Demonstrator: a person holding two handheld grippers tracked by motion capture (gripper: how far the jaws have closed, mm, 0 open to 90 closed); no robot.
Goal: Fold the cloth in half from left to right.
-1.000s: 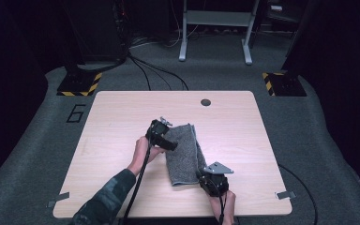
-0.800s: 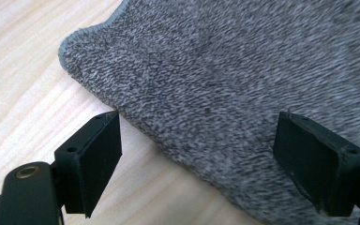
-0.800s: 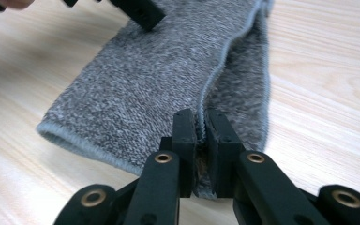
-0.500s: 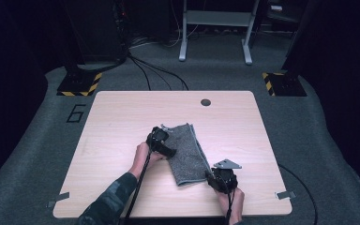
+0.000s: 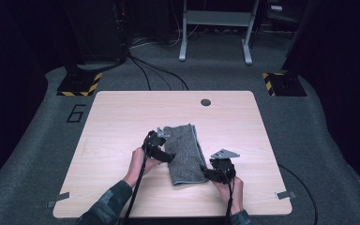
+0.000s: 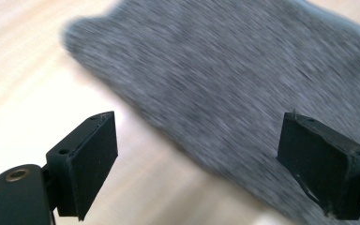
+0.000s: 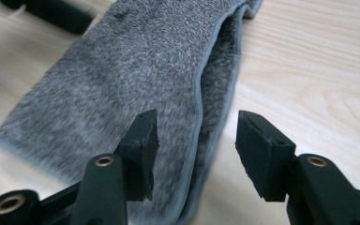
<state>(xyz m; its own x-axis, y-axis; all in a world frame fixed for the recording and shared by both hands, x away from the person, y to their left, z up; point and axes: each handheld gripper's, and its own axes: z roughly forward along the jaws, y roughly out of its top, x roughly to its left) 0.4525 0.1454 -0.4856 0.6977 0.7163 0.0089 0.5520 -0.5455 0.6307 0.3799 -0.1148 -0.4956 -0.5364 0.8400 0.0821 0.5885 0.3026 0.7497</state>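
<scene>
One camera looks down on my bench (image 5: 122,117) from above; two ride close behind my jaws, both facing the grey towel (image 5: 185,152).

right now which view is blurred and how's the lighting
Left gripper view: the grey towel is smeared by motion blur. Right gripper view: mostly sharp, the folded towel edge is crisp, with blur only at the near left corner. High view: the table is evenly lit, with dark surroundings.

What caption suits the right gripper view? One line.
Right gripper, jaws just opened, over the folded grey towel's hemmed edge on the wooden table.
</scene>
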